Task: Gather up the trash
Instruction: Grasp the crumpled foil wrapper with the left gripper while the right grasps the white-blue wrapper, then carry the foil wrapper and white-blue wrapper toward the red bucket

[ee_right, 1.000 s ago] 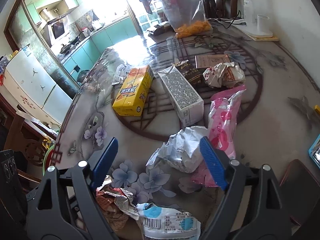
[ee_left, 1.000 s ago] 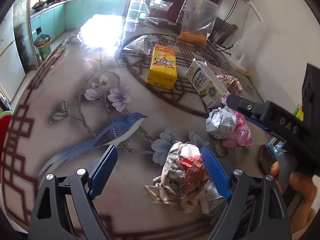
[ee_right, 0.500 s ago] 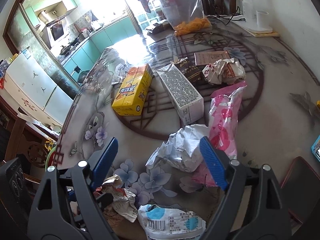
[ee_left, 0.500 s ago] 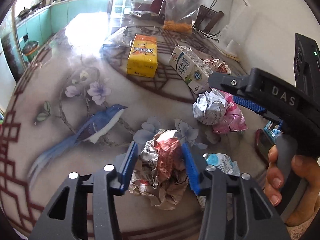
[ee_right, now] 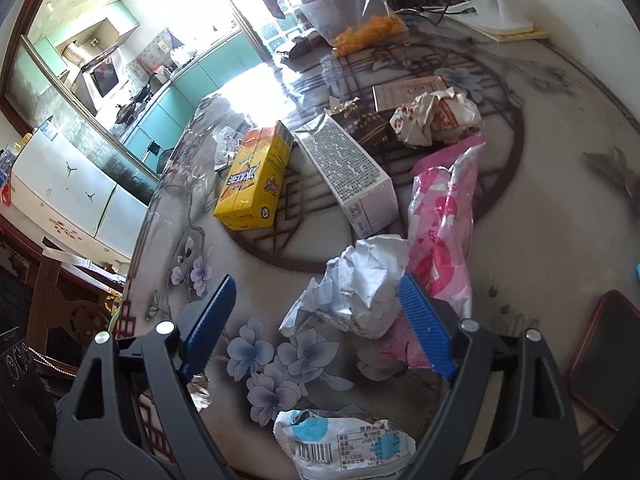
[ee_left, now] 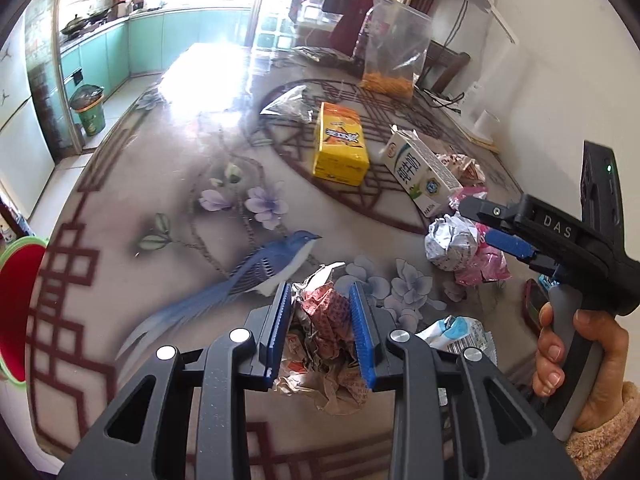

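- The left gripper (ee_left: 320, 336) has its blue ribbed pads pressed in on a crumpled wrapper (ee_left: 324, 320), a wad of silvery foil and pink-red printed paper; its lower folds sag onto the table (ee_left: 140, 184) below the pads.
- The right gripper (ee_right: 316, 328) is spread wide, and a foil ball (ee_right: 360, 296) of crinkled silver lies on the table between its fingers, close to the right pad and, as far as can be seen, not touched.
- In the left wrist view the right gripper's black body carries the raised letters "DAS", and a bare hand (ee_left: 576, 356) with a fuzzy pink cuff wraps its grey handle.
- A pink bag (ee_right: 444, 236), glossy plastic with white and red print, lies just beside the foil ball.
- A white and blue packet (ee_right: 344, 440), flattened and torn, shows a barcode and a table of small print too fine to read; it lies near the bottom edge between the right gripper's fingers.
- A yellow carton (ee_left: 340, 144) bears orange and black Chinese lettering; a white milk carton (ee_left: 420, 172) beside it, lying on its side, has green Chinese characters and a blue round logo.
- The table is glossy, printed with a blue bird, pale purple flowers and dark red lattice lines.
- A clear plastic bag (ee_left: 396, 48) holding orange snacks stands at the far side.
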Available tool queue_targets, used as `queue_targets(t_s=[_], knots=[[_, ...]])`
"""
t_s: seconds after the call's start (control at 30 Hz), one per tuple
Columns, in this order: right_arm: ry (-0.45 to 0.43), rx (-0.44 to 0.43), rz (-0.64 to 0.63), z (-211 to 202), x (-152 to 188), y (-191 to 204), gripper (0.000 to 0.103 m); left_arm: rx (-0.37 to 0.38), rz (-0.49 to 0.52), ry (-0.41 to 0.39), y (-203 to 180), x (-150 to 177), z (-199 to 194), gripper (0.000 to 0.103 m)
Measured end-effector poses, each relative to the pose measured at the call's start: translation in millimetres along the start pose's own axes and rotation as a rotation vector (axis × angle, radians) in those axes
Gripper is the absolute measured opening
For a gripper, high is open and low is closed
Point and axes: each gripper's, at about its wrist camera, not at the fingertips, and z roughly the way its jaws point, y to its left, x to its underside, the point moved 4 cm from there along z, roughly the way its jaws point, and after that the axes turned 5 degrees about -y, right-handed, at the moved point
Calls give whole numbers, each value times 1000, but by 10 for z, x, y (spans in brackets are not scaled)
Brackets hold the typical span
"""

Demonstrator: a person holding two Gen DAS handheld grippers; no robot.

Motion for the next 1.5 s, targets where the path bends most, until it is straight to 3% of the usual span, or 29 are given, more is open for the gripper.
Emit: queue_targets(t_s=[0.1, 0.2, 0.33, 0.5, 0.6, 0.73, 1.0, 1.07, 1.17, 1.37, 1.5], knots=[[40, -21, -19, -58, 54, 58, 82, 8, -25, -5, 69, -7, -67, 28], [53, -103, -37, -262, 131, 194, 87, 9, -22, -26, 113, -27, -144, 28], [127, -134, -80, -383, 572, 286, 88, 32, -65, -23, 191, -15, -159, 28], [212, -21, -49, -331, 974, 145, 88, 50, -73, -23, 222, 30, -196, 30], [238, 75, -91, -248, 1072, 140, 87, 59, -84, -25, 264, 69, -238, 31], [255, 132, -145, -143, 1147, 170, 87, 56, -108, -26, 388, 128, -301, 31], [240, 161, -287, -83, 1214, 321, 70, 43, -139, -19, 580, 187, -377, 31], [237, 140, -299, -85, 1214, 360, 57, 42, -140, -20, 605, 190, -396, 31], [229, 92, -295, -75, 1193, 413, 47, 40, -142, -24, 628, 178, -424, 32], [218, 35, -273, -65, 1130, 478, 33, 44, -158, -36, 668, 158, -480, 32], [186, 36, -323, -79, 1087, 580, 31, 16, -132, -39, 693, 160, -477, 32]])
